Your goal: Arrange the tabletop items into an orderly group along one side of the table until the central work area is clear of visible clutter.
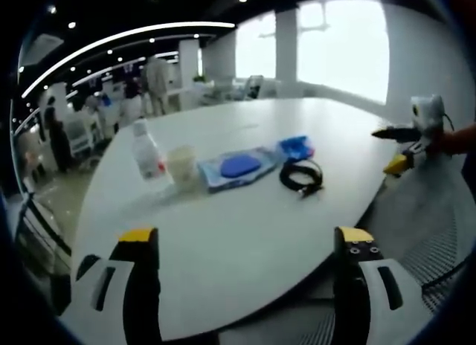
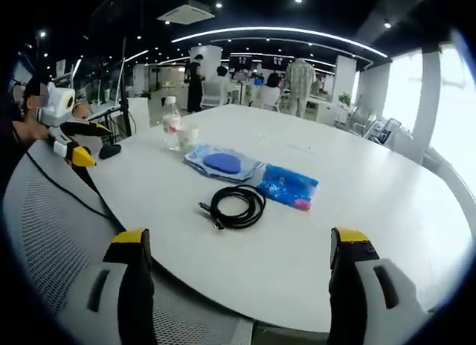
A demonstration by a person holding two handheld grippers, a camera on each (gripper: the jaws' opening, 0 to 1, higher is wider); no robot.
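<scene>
Round white surface (image 2: 357, 211) far edge cut off. Both tongs, left (image 1: 247, 244) & right (image 2: 236, 244), spread w/ nothing held, hovering near edge. Coiled black cable (image 2: 236, 205), blue packet (image 2: 288, 186), clear plastic bottle (image 2: 172, 123) mid-surface.

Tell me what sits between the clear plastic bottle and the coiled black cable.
In the right gripper view, between the clear plastic bottle and the coiled black cable lie a small translucent cup and a blue-centred flat packet.

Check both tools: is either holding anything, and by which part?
Nothing held. The left tool and right tool are both open with empty jaws, short of the coiled black cable on the white table.
</scene>
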